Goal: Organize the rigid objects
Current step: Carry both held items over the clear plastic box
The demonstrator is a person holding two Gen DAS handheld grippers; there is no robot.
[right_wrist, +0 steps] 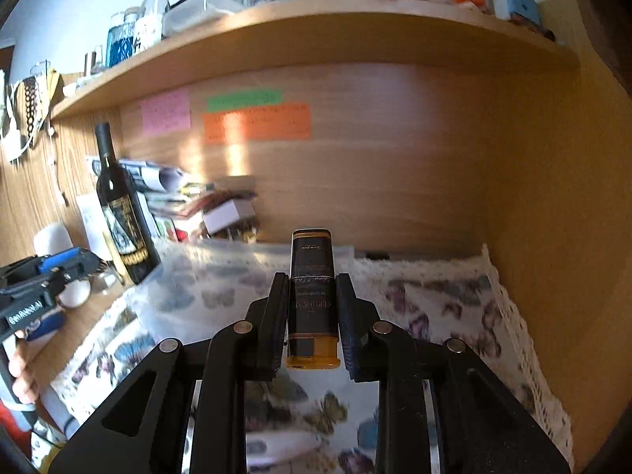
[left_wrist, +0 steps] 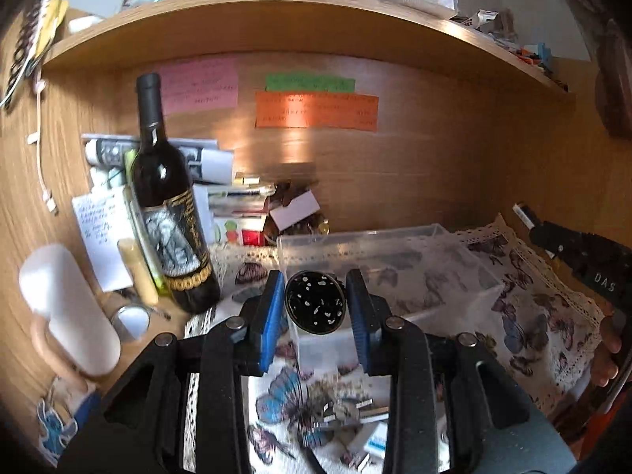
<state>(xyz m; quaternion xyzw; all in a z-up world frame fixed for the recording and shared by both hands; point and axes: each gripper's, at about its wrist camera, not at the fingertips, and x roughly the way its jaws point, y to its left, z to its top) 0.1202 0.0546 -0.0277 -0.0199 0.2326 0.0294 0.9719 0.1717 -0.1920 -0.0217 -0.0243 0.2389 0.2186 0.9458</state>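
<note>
My left gripper [left_wrist: 315, 303] is shut on a round black disc with white flecks [left_wrist: 315, 302], held on edge over the near wall of a clear plastic box [left_wrist: 379, 272]. My right gripper [right_wrist: 310, 300] is shut on a tall black and gold tin [right_wrist: 313, 296], held above the butterfly cloth in front of the same clear box [right_wrist: 221, 276]. The left gripper shows at the left of the right wrist view [right_wrist: 51, 276]; the right gripper shows at the right of the left wrist view [left_wrist: 584, 256].
A dark wine bottle [left_wrist: 166, 197] stands at the left beside papers and a white cylinder [left_wrist: 67, 308]. Small metal bits and an eraser [left_wrist: 355, 418] lie on the butterfly cloth [left_wrist: 533, 308]. A cluttered shelf [left_wrist: 276, 12] runs overhead. Coloured notes [left_wrist: 316, 110] are on the wooden back panel.
</note>
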